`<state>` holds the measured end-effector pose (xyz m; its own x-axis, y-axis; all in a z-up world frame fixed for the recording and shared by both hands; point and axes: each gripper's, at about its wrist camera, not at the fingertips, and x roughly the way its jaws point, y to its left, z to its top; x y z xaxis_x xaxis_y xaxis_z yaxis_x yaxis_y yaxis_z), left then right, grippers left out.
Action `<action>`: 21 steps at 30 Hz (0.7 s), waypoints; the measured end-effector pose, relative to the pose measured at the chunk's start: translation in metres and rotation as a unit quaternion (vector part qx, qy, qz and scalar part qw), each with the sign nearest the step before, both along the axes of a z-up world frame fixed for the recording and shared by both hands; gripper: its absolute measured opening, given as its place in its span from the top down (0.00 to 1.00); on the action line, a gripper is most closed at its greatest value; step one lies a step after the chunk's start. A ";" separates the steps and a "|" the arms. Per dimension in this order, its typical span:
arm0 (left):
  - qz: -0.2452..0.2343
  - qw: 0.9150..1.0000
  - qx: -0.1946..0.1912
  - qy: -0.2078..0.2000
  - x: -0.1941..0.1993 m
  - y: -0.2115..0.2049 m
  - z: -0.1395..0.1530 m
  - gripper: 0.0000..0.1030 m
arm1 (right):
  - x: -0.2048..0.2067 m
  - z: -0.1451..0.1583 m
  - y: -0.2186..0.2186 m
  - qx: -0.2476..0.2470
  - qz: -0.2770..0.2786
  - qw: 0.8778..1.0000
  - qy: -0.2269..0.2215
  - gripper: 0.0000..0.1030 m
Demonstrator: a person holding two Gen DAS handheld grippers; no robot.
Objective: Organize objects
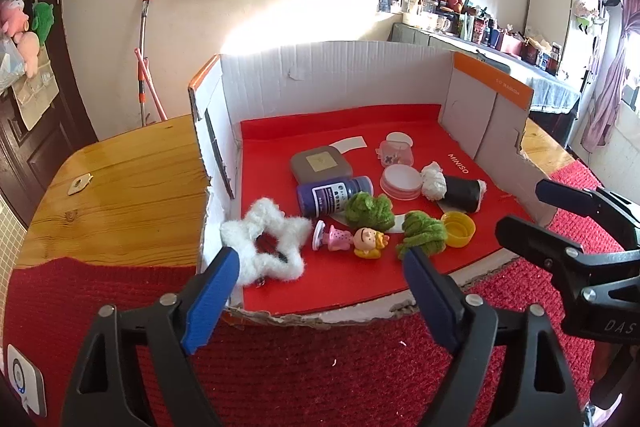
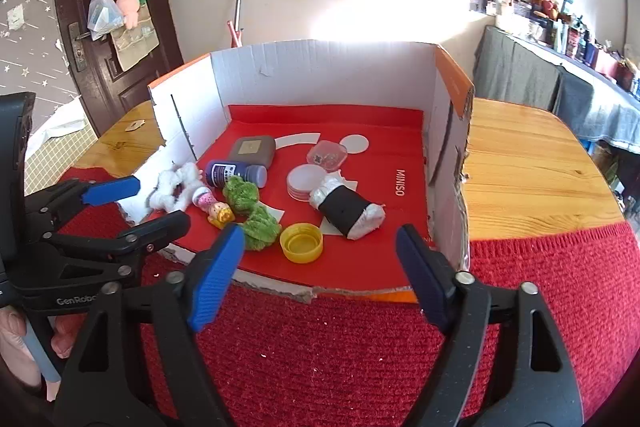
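Objects all inside open-fronted white cardboard box [image 1: 332, 83], frame centre: fluffy white star [image 1: 264, 247], purple bottle [image 1: 332, 197], yellow cap [image 1: 460, 229], green pompoms [image 1: 368, 211]. Left gripper [image 1: 320, 287], right gripper [image 2: 318, 267] near front edge, jaws spread, empty. Placement apparently complete; neatening possibly outstanding.
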<state>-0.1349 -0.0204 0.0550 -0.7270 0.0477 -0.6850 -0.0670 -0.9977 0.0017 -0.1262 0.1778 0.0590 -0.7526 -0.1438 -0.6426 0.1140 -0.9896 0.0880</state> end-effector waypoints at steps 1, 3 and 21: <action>0.001 1.000 -0.001 0.001 0.001 0.000 0.000 0.12 | 0.001 -0.001 0.000 0.001 -0.001 1.000 0.001 0.20; 0.006 1.000 -0.002 0.004 0.003 -0.001 0.000 0.08 | 0.003 -0.001 0.001 0.002 -0.008 1.000 0.006 0.19; 0.034 0.999 0.023 0.026 0.015 -0.016 0.004 0.00 | 0.012 -0.003 0.002 0.005 -0.022 0.999 0.030 0.05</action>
